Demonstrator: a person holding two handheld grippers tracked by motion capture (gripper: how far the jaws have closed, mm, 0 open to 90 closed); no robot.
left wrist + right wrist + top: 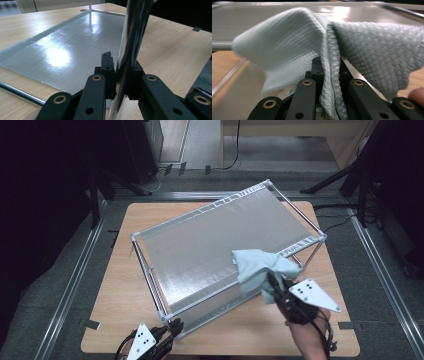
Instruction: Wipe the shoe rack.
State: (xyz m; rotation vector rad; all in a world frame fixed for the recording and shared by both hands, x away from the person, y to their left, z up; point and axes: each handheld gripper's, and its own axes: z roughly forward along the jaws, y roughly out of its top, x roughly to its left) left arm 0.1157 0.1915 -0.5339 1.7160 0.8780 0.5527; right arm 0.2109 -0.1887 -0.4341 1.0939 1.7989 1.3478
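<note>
On the shelf [200, 245], the right tool [270, 279] pinches the cloth [257, 265] (left tool [175, 324] clamps a post [132, 45]).

Light wooden table [125, 270] carries metal-framed shelf rack [200, 250]; rack's lower panel [62, 52] near tabletop.

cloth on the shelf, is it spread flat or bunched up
Bunched up. The pale cloth is pinched in a fold between the right gripper's jaws and drapes in humps over the shelf top.
</note>
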